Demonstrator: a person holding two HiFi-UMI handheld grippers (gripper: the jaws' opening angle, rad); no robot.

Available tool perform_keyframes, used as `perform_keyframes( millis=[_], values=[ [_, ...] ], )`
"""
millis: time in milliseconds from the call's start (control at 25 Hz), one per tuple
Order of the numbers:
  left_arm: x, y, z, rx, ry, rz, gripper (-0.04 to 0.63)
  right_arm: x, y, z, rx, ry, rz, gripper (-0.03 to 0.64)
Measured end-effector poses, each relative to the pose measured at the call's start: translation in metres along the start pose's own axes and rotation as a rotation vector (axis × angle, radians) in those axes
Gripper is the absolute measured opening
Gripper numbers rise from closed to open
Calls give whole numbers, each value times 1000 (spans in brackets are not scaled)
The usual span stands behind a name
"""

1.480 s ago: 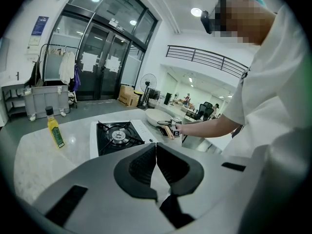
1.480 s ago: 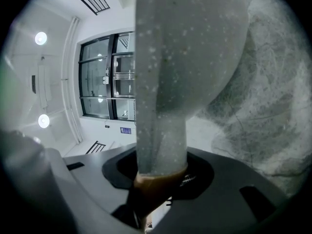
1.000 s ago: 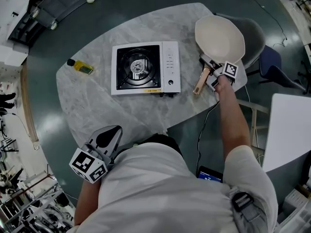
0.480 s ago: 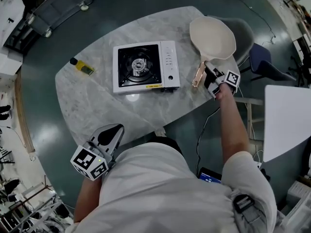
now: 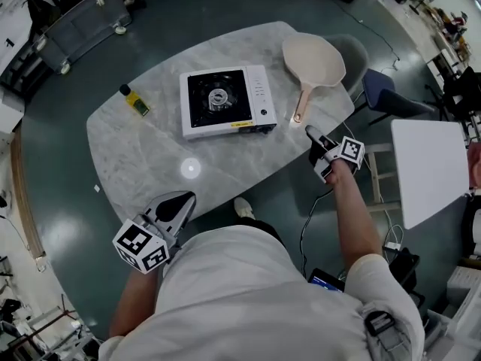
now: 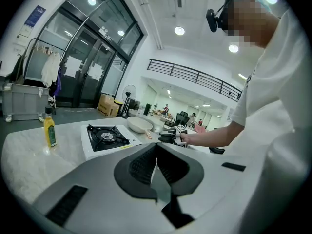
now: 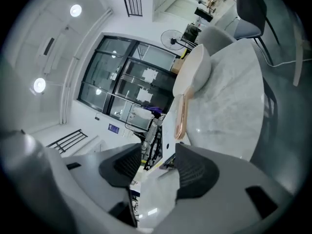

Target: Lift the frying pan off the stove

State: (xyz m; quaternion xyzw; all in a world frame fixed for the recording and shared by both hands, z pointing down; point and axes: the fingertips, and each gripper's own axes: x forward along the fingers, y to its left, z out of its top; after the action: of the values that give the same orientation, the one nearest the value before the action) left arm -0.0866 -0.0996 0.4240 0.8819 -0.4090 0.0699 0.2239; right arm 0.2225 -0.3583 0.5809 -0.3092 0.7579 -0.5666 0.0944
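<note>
The cream frying pan (image 5: 313,59) with its wooden handle (image 5: 302,105) lies on the marble table (image 5: 150,156), to the right of the white portable stove (image 5: 225,100), whose burner is bare. My right gripper (image 5: 310,132) hangs just off the table's near edge, a short way below the handle's end. It is open, its jaws have just been closing, and nothing is between them (image 7: 158,162). In the right gripper view the pan (image 7: 192,77) lies ahead. My left gripper (image 5: 179,200) is held near my body, its jaws shut and holding nothing (image 6: 156,150).
A yellow oil bottle (image 5: 135,101) lies left of the stove. Grey and blue chairs (image 5: 391,100) stand beyond the table's right end. A white table (image 5: 425,168) is at the right, and a cable (image 5: 310,216) hangs under my right arm.
My right gripper has drawn back from the pan's handle, off the table edge toward me. The pan stays on the table. The left gripper has shifted a little.
</note>
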Motion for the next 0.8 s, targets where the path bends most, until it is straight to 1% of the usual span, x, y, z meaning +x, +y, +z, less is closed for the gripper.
perform_keyframes(
  millis=[160, 280, 400, 480, 560, 680, 800],
  values=[
    [-29, -11, -10, 14, -17, -34, 20, -21, 48, -64, -99, 39, 20, 140],
    [-53, -19, -23, 13, -32, -45, 20, -36, 80, -118, -163, 71, 23, 70],
    [-77, -28, -36, 5, -51, -51, 20, -52, 101, -178, -199, 110, -17, 20],
    [-93, -34, -47, 5, -55, -56, 20, -57, 119, -222, -192, 139, 20, 5],
    [-107, -39, -60, 5, -49, -59, 20, -62, 137, -263, -194, 177, 52, 5],
    [-127, -49, -80, 0, -28, -65, 20, -77, 156, -311, -253, 231, 25, 5],
    [-140, -57, -94, -5, -28, -74, 20, -85, 177, -343, -304, 271, 28, 5]
  ],
)
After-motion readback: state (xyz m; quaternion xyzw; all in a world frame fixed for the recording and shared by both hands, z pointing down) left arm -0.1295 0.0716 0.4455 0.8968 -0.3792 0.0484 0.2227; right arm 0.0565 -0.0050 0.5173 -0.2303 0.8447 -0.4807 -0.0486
